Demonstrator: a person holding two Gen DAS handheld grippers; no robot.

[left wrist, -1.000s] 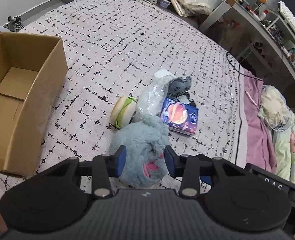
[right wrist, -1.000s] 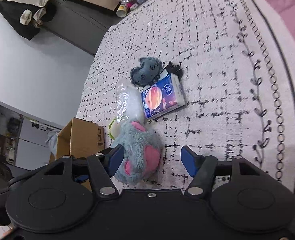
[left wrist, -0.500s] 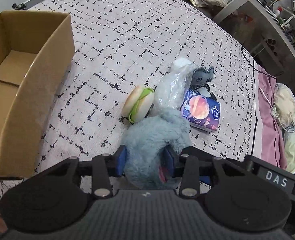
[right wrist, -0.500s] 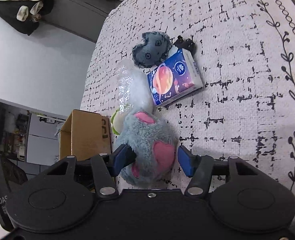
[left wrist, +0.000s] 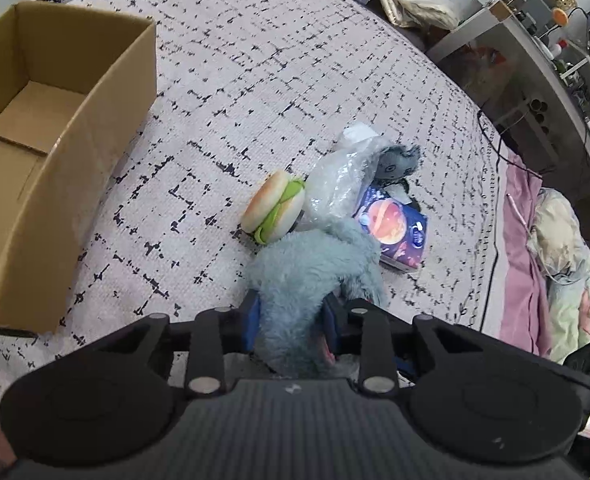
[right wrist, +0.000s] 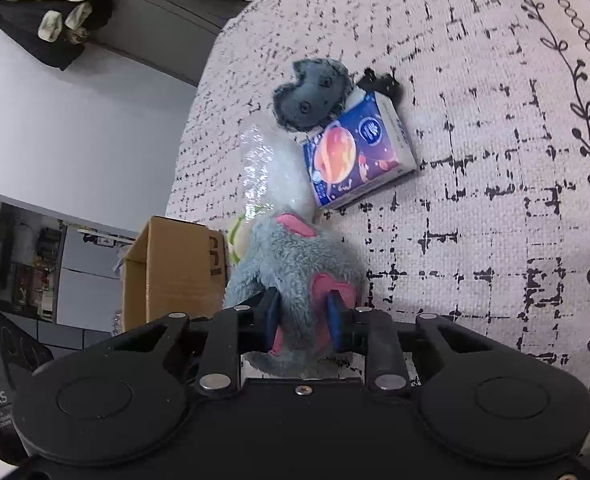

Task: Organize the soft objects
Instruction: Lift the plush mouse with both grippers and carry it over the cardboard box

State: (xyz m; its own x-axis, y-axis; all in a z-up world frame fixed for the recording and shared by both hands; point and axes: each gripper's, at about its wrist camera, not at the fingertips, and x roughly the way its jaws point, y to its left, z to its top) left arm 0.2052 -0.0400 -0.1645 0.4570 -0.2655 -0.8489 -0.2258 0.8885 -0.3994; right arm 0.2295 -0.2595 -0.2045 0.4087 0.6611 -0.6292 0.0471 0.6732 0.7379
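Observation:
A fluffy blue-grey plush toy (left wrist: 311, 276) with pink patches lies on the patterned bedspread (left wrist: 255, 60). My left gripper (left wrist: 291, 320) is shut on one side of it. My right gripper (right wrist: 304, 320) is shut on its other side, where the plush toy (right wrist: 295, 256) shows pink pads. Just beyond lie a burger-shaped soft toy (left wrist: 275, 206), a clear plastic bag (left wrist: 339, 178), a blue tissue pack (left wrist: 393, 232) and a small dark grey plush (left wrist: 399, 158). An open, empty cardboard box (left wrist: 55, 152) stands to the left.
A pink sheet and crumpled bedding (left wrist: 567, 264) lie at the bed's right edge. A desk with clutter (left wrist: 535, 40) stands beyond the bed. In the right wrist view the box (right wrist: 175, 268) stands behind the plush, with dark furniture (right wrist: 135, 12) beyond.
Both grippers moved in around the blue-grey plush and their jaws narrowed from wide open to squeezing it. The left view has shifted so the box shows more fully.

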